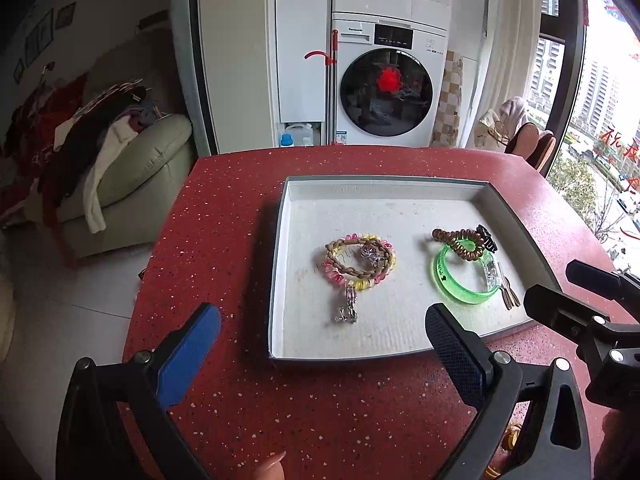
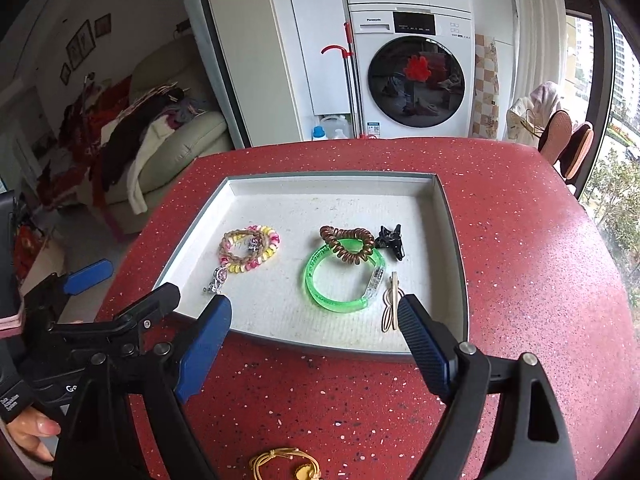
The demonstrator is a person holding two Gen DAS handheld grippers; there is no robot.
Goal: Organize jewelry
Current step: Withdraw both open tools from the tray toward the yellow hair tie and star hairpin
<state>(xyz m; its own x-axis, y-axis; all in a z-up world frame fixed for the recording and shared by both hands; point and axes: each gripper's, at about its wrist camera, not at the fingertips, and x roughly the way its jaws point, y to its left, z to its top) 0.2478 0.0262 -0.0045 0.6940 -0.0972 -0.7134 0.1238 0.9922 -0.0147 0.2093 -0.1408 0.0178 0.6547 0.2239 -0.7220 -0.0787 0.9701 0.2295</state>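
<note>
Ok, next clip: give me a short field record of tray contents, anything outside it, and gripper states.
surface: red speckled table
tray: white, shallow
tray left: braided band on pink-yellow coil tie, silver charm
tray right: green bangle under brown coil tie, black claw clip, beige hairpin
outside tray: gold cord bracelet
left gripper: open
right gripper: open

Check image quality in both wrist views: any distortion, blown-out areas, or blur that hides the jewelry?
Left wrist view: strong fisheye bending of the tray rim; window overexposed at right; green bangle and coil hair ties sharp. Right wrist view: same barrel distortion, dark vignette in the corners; window washed out; the gold cord bracelet is cut off by the bottom edge.
</note>
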